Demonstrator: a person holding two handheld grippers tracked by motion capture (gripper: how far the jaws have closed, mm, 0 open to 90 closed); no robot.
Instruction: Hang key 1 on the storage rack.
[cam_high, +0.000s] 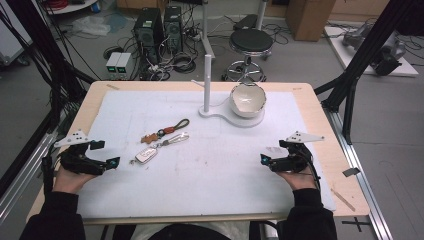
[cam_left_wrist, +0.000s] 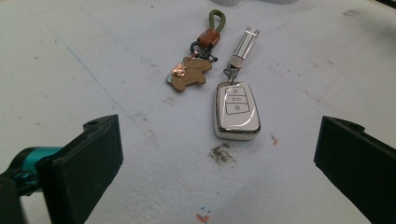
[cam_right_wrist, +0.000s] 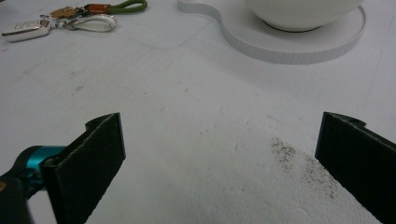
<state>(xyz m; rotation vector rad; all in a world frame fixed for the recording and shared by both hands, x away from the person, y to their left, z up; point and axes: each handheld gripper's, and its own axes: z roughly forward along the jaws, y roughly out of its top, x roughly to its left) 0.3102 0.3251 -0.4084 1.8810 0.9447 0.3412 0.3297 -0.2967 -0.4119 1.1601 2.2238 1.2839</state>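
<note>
The car key (cam_left_wrist: 236, 109) lies flat on the white mat (cam_high: 220, 165), left of centre in the high view, joined by rings to a bear charm (cam_left_wrist: 189, 74) and a green loop (cam_left_wrist: 216, 21). The left hand-held gripper (cam_high: 111, 162) rests at the lower left, jaws spread wide and empty, aimed at the key. The right hand-held gripper (cam_high: 264, 160) sits at the lower right, also wide open with nothing between its jaws.

A likely slip: pinching the smooth, low key from the side may make it skid, or the charm may snag and drag.

The left gripper view shows the key's three buttons. The high view shows the white bowl (cam_high: 247, 99) on its stand (cam_high: 252, 120).
</note>
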